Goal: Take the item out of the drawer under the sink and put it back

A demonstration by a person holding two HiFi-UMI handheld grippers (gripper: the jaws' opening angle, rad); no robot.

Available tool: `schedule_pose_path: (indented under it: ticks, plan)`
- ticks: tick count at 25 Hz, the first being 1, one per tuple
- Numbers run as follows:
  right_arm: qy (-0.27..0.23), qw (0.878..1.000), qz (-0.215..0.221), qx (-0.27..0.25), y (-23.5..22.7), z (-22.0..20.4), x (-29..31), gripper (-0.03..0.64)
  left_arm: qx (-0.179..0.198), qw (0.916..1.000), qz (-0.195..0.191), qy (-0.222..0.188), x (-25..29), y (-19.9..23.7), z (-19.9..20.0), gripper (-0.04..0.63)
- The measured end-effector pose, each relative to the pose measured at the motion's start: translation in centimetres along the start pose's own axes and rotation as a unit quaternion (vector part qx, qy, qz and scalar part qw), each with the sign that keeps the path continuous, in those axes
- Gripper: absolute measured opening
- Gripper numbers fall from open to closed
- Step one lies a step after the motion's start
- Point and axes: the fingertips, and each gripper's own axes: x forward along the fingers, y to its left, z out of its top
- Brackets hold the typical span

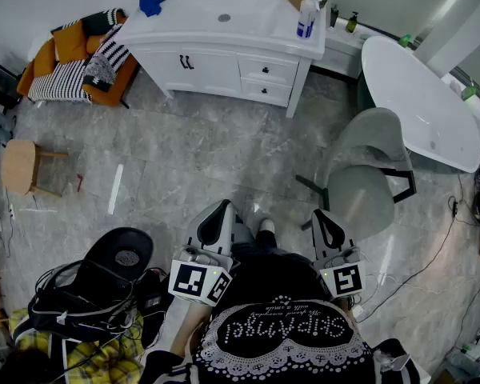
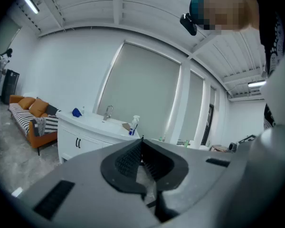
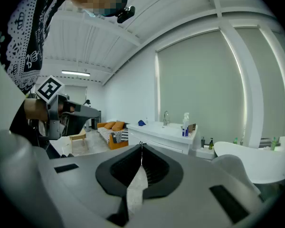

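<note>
1. Head view
   - The vanity (image 1: 216,70) stands at the far wall, with the sink (image 1: 224,14) set in its top.
   - Two drawers (image 1: 266,80) sit one above the other at the vanity's right end. Both are pushed in flush, so the item is not visible. It is judged to lie inside one of them; which one cannot be told.
   - A spray bottle (image 1: 306,18) stands at the right front corner of the vanity top. A blue cloth (image 1: 150,5) lies at its left end.
   - The left gripper (image 1: 218,217) and right gripper (image 1: 326,225) are held close to the person's body, side by side and well apart from the vanity. Open floor (image 1: 192,158) lies between them and the vanity, and a grey chair (image 1: 368,174) stands to the right.
   - This is judged a carrying posture for the approach: no reach has begun.

2. Left gripper view
   - The jaws meet at their tips, with nothing between the pads.
   - The gripper faces the vanity (image 2: 80,139) across the room, roughly level, which suits walking up to it.

3. Right gripper view
   - The jaws are closed together and empty.
   - The vanity (image 3: 161,134) lies ahead and far off.
   - Both grippers must be opened before a drawer knob can be gripped.
</note>
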Motion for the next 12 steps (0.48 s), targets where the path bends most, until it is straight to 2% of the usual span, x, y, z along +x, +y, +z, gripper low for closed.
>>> schedule_pose_path:
  ticks: [9,12]
  plan:
    - [-0.001,1.000,-0.004,0.000,-0.68,-0.19,-0.69,0.020,-0.004,1.0000,0.004,-0.004,0.03,-0.71,0.17,0.005]
    - [-0.004,1.000,-0.005,0.017,-1.01,-0.29,-0.78,0.020,-0.006,1.0000,0.004,-0.004,0.15,-0.81,0.15,0.005]
